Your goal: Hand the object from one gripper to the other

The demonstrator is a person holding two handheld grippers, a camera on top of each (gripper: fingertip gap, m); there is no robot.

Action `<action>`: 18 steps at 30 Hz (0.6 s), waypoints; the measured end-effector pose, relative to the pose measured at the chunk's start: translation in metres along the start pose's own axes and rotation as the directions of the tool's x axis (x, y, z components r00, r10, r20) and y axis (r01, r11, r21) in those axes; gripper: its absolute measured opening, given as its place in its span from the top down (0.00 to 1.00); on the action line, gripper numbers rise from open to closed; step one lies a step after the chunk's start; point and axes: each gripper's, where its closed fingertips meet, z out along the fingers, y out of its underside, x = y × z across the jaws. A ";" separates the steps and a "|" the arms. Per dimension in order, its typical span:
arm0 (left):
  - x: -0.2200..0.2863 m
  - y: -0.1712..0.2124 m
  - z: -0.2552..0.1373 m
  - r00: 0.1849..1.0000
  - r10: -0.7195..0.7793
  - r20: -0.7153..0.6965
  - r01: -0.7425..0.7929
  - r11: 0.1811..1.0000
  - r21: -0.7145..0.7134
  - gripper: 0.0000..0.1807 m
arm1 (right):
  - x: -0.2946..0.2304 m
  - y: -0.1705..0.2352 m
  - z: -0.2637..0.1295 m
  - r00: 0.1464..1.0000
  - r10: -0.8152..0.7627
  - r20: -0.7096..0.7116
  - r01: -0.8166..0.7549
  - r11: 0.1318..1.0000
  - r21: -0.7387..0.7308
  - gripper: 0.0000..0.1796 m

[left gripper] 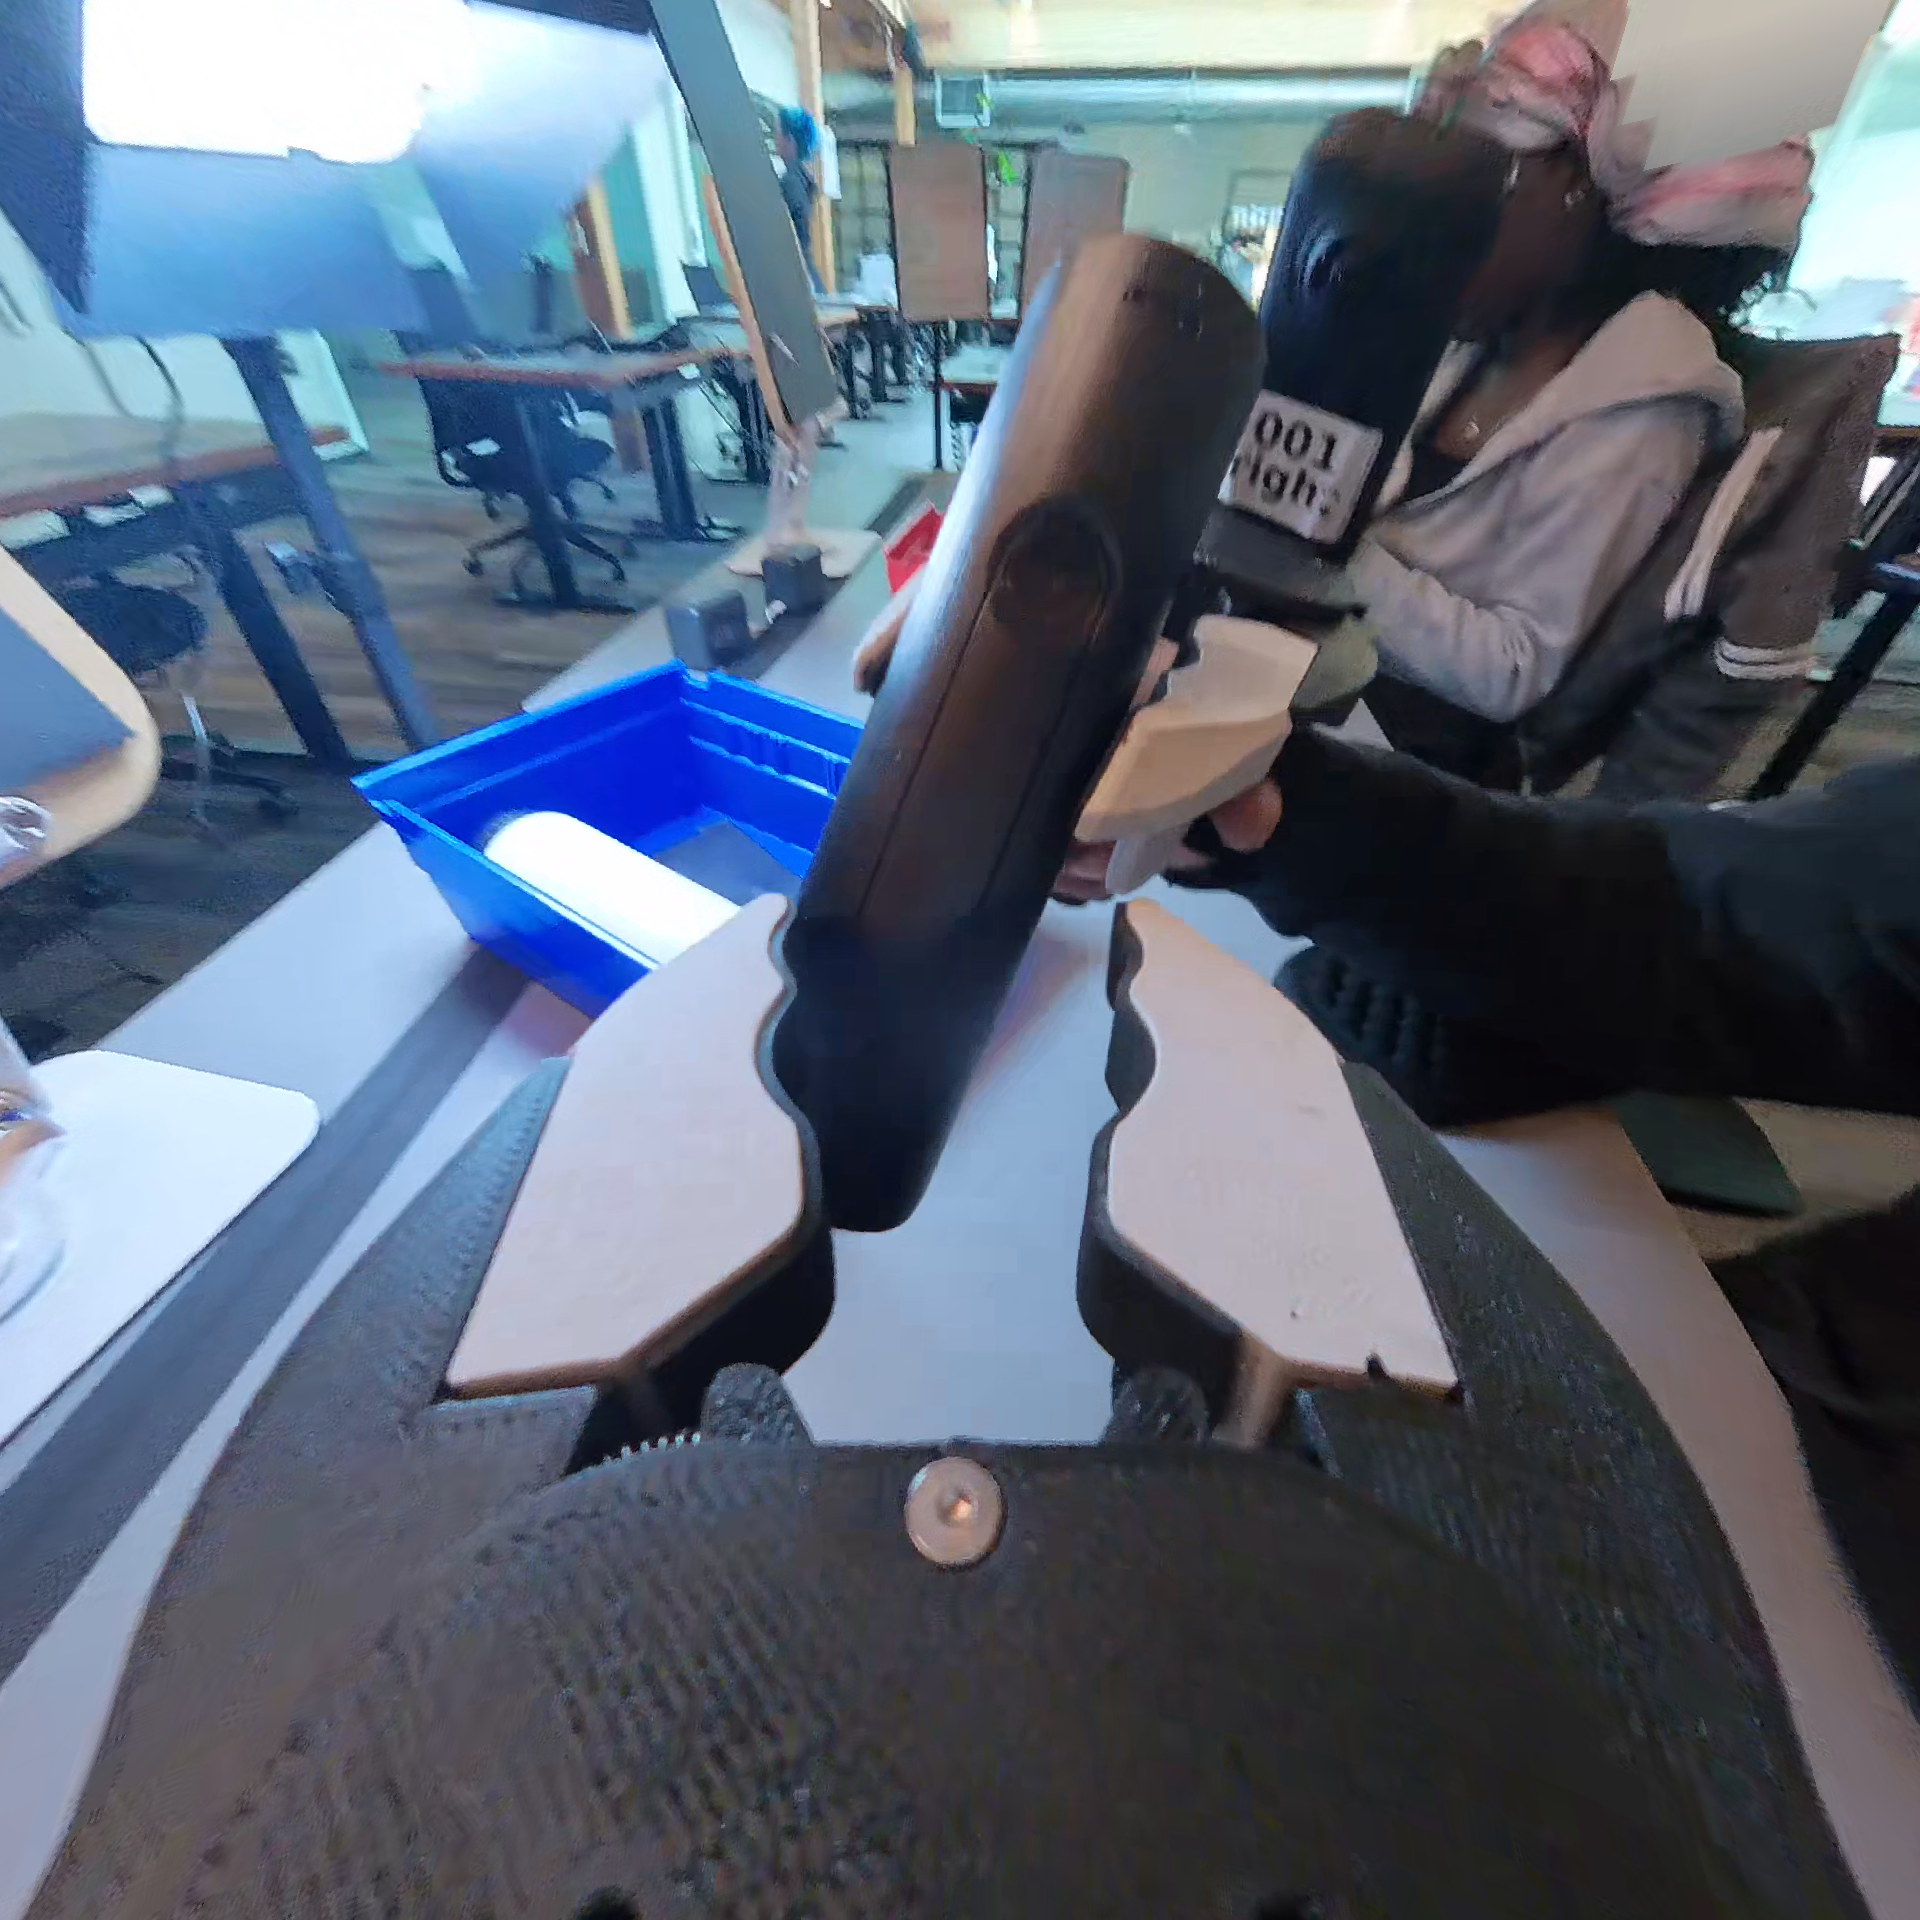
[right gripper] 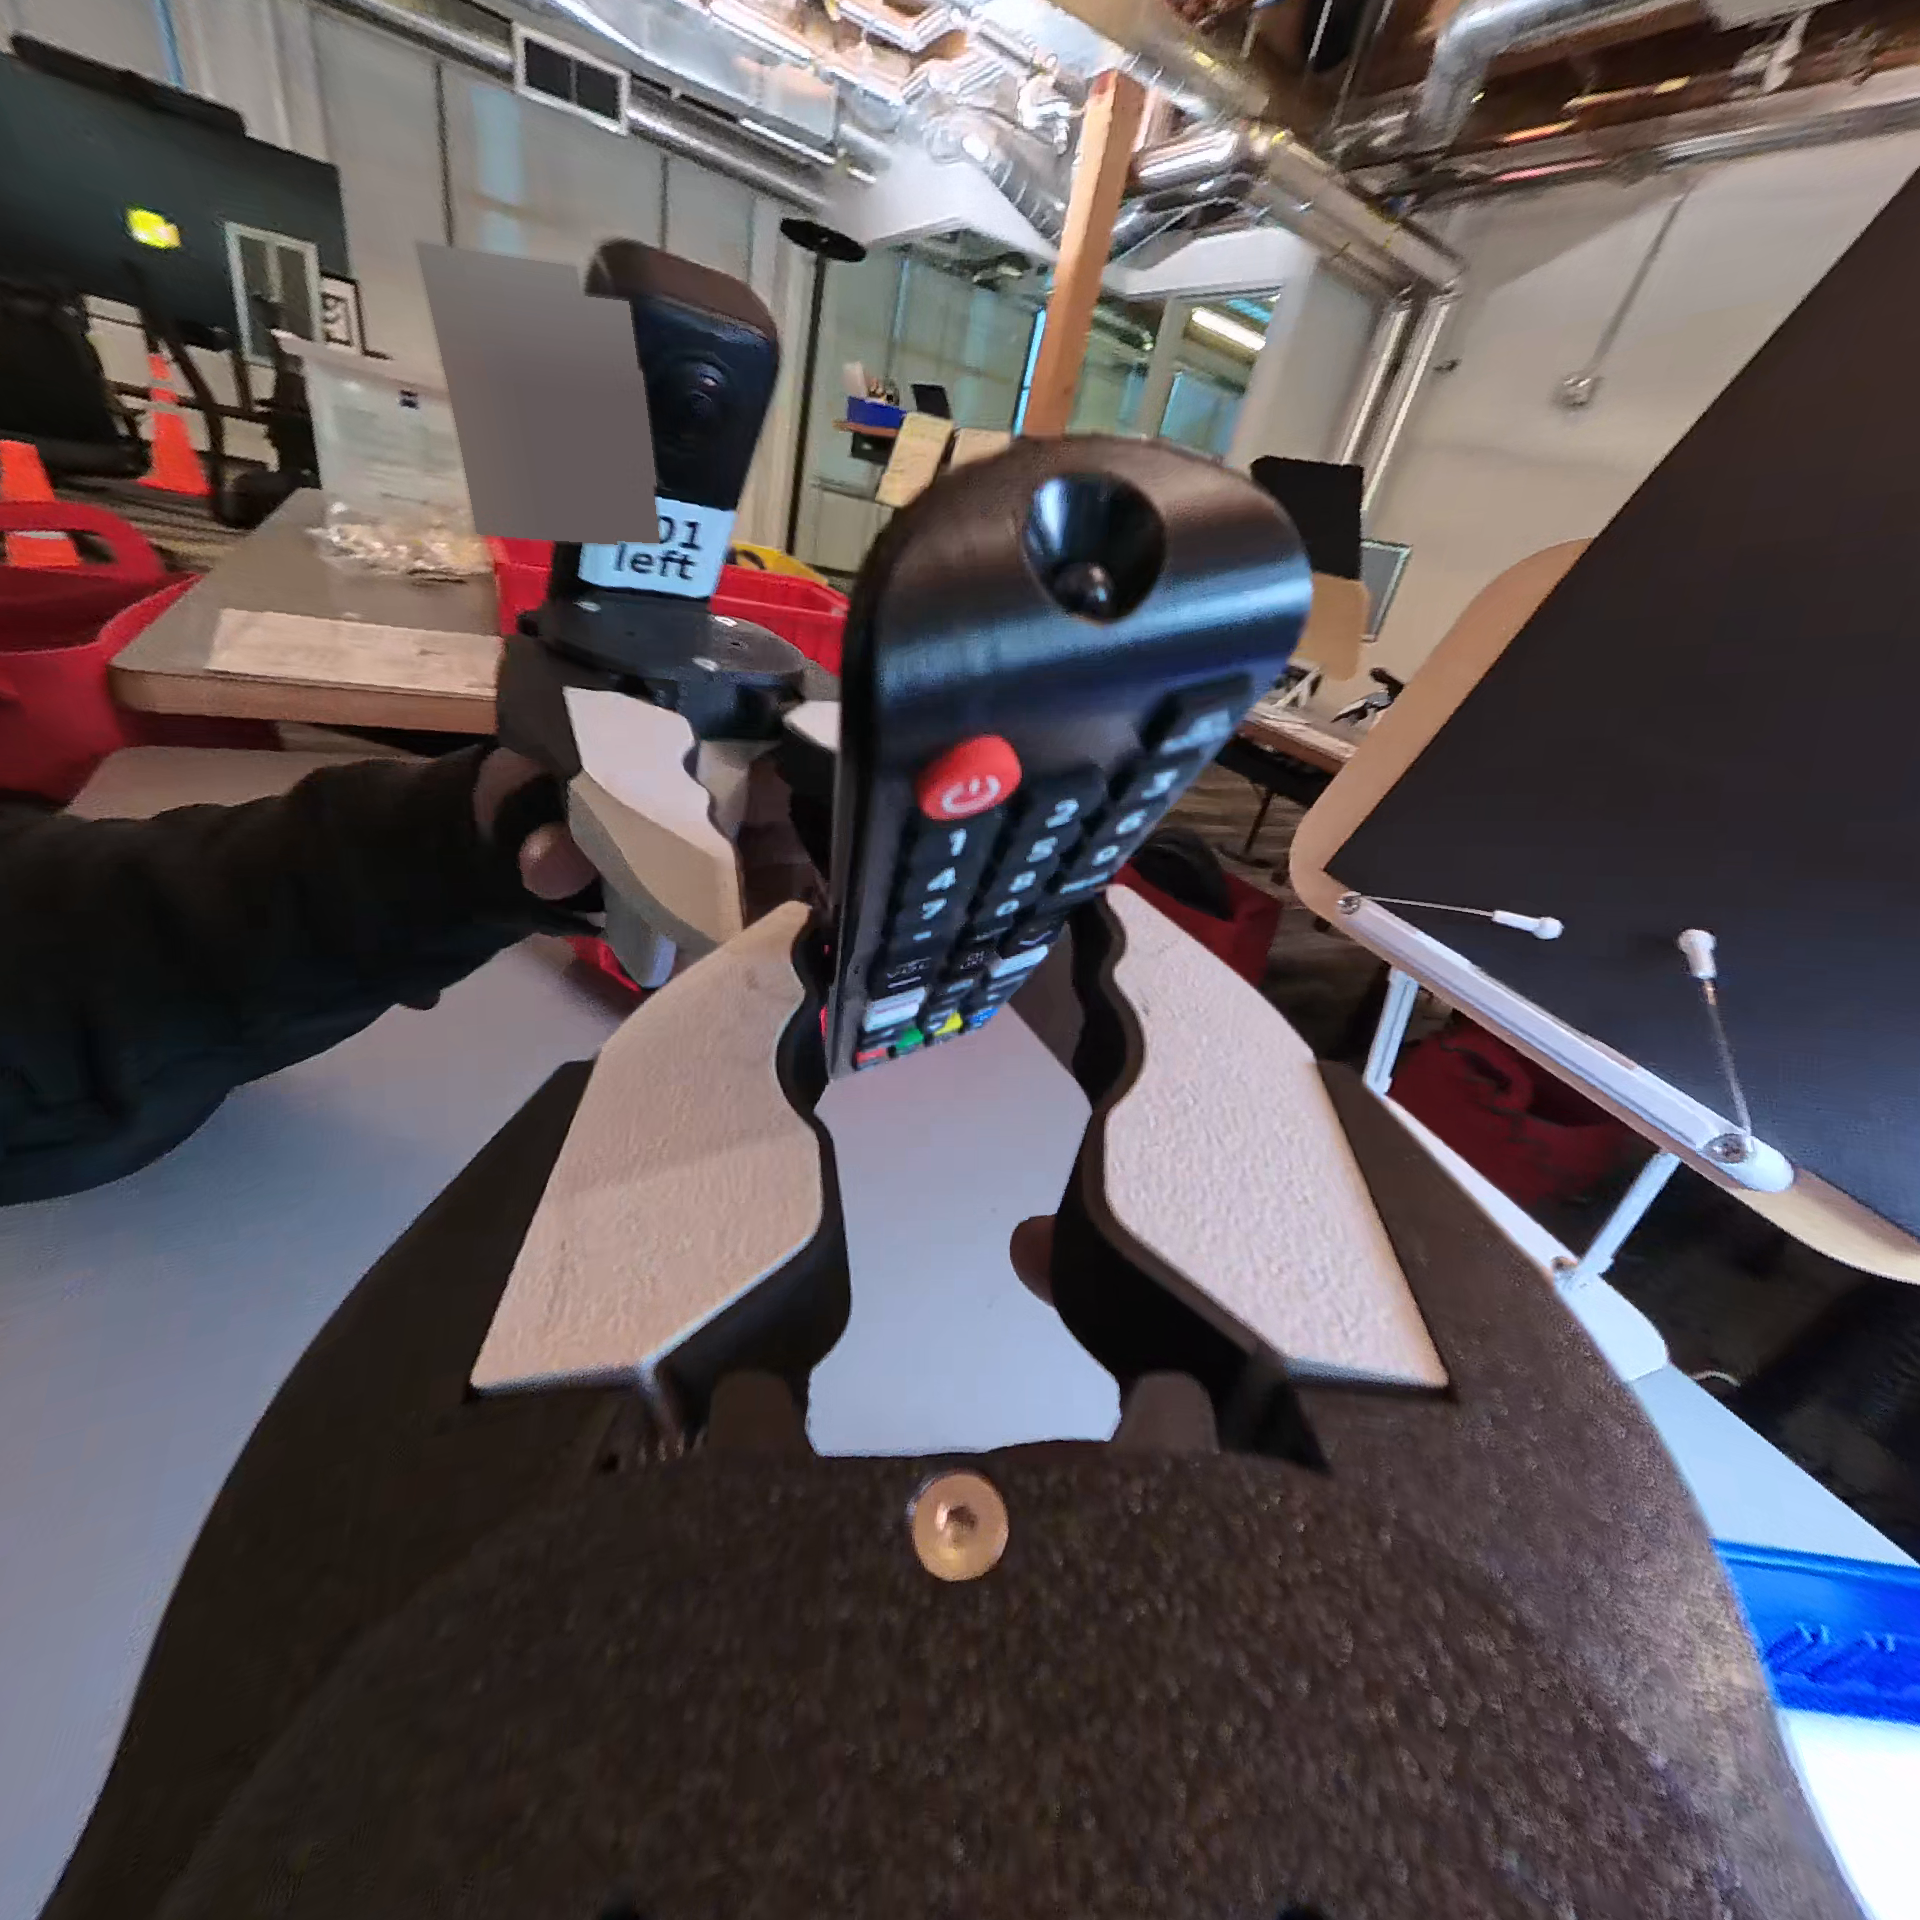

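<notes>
Frankly, the risk is a drop: my right gripper (right gripper: 956, 914) pinches the remote (right gripper: 1039, 779) only at its fingertips, low on the button face at centre frame, so the long upper end could lever it loose. My left gripper (left gripper: 951, 920) stands wide around the remote's lower end, one finger touching and the other clear, and could knock it. I count one remote, two grippers, one blue bin (left gripper: 436, 800) at middle left, and one white roll (left gripper: 613, 883) inside.

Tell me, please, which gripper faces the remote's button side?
The right gripper: the remote's buttons face its camera, whereas the left gripper sees only the plain black back.
</notes>
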 end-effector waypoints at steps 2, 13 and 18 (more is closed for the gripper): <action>0.000 -0.006 -0.002 0.999 0.026 0.031 -0.026 1.000 0.013 0.71 | -0.001 0.001 0.002 1.000 -0.002 -0.007 0.002 1.000 0.011 0.75; 0.018 -0.033 0.001 0.967 0.198 0.162 -0.208 0.977 0.046 0.69 | 0.004 0.011 0.017 0.942 -0.232 -0.244 0.219 0.973 -0.079 0.75; 0.019 -0.045 0.003 0.905 0.291 0.310 -0.318 0.947 0.041 0.69 | 0.016 0.015 0.015 0.753 -0.513 -0.412 0.445 0.858 -0.256 0.75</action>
